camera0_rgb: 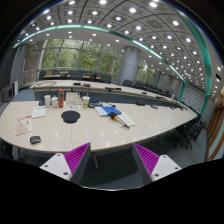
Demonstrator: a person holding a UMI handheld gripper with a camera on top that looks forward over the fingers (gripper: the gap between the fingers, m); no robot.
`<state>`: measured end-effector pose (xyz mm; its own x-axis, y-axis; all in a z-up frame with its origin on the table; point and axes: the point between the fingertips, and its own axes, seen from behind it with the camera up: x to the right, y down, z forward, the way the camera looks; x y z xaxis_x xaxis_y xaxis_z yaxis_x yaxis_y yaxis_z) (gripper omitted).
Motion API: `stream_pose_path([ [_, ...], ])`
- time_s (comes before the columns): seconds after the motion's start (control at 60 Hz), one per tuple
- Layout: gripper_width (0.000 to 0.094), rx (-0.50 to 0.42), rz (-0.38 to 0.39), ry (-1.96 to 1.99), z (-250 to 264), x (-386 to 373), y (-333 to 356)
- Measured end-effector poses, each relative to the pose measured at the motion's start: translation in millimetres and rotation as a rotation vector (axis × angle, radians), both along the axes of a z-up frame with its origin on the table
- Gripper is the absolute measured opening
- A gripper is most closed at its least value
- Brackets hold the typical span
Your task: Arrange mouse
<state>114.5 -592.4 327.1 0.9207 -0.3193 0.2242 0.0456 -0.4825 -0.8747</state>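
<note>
A small dark mouse (35, 139) lies near the front edge of the long pale table (150, 125), beyond and left of my fingers. A round black mat (70, 116) sits farther in on the table, up and right of the mouse. My gripper (111, 150) hangs in the air well short of the table. It is open, its purple pads (77, 157) wide apart with nothing between them.
Papers (23, 124) lie at the table's left end. Bottles and cups (55, 100) stand behind the mat, and a blue item with papers (110, 111) lies mid-table. Office chairs (192, 130) line the right side. Another long table (100, 88) runs behind, before the windows.
</note>
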Motion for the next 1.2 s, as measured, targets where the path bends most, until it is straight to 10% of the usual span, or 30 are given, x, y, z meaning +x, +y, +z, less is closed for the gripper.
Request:
stream_pose_path([
  [0.45,0.0855,-0.077,0.183,0.256,-223.7,-245.6,93.0],
  [0.783,0.0857,-0.056,0.358,0.315,-284.1,-423.7,215.1],
  [1.2,0.0852,-0.139,0.325,0.284,-334.5,-457.2,302.1],
])
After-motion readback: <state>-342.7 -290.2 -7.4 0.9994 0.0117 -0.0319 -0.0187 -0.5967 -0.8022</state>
